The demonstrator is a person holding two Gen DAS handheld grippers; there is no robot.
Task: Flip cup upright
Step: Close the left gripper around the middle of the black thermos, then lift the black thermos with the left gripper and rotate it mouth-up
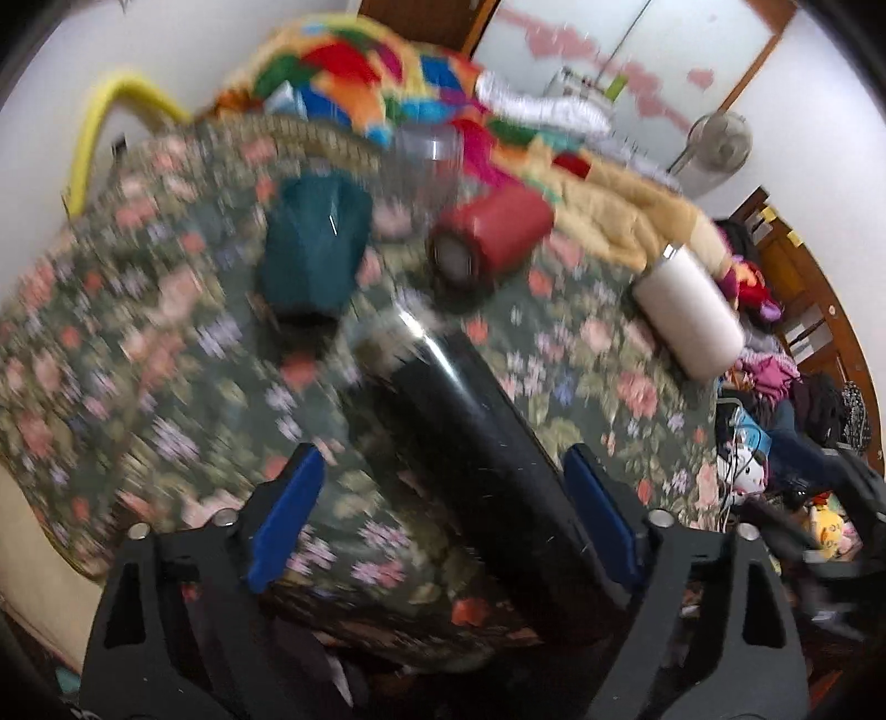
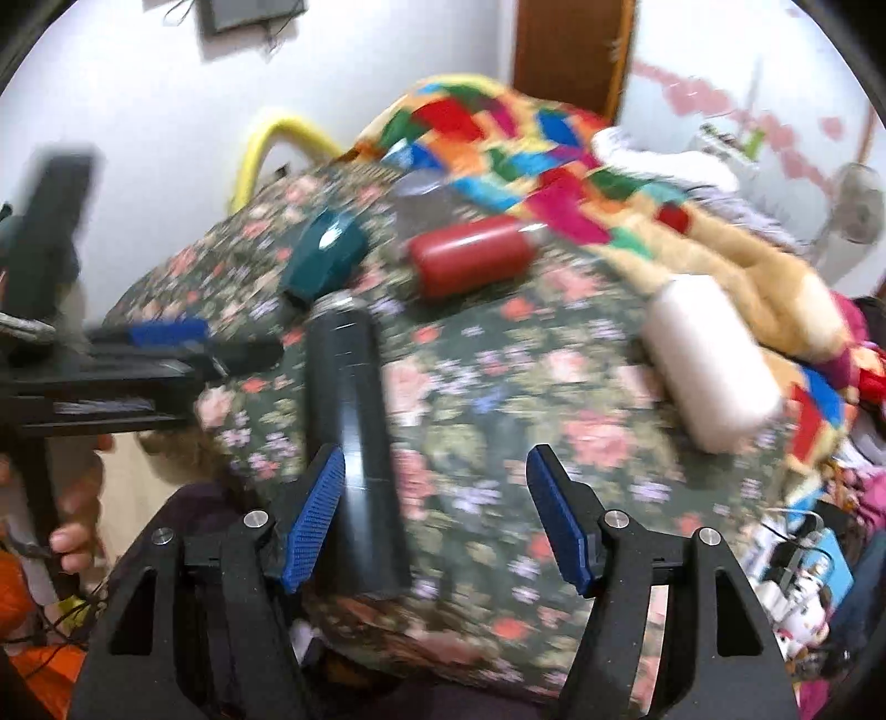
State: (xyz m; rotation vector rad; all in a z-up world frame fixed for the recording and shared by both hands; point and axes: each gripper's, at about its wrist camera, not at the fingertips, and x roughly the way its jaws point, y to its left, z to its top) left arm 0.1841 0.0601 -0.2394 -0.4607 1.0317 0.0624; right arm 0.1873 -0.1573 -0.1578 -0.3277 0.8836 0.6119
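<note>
Surface: a bed (image 1: 138, 310) under a dark green floral cover, rounded by the fisheye and blurred in both views.
Room: white walls, a brown wooden door (image 2: 570, 50), a standing fan (image 1: 717, 147), a patchwork blanket (image 2: 498, 144) heaped at the far side, clutter on the floor to the right.
Task cup: the black cup (image 1: 487, 443), a tall cylinder, lies on its side on the cover near the bed's front edge.
Axis: its long axis runs from the near edge away toward the blanket; the silver rim points away.
Other cups: 4 more lie on their sides, teal cup (image 1: 315, 243), red cup (image 1: 493, 232), white cup (image 1: 692, 315) and a clear cup (image 1: 426, 160).
Left gripper (image 1: 443, 520): blue fingers spread wide, straddling the black cup's near end, not clearly touching it.
Right gripper (image 2: 437, 520): fingers apart; the left pad sits just beside the black cup's side.
</note>
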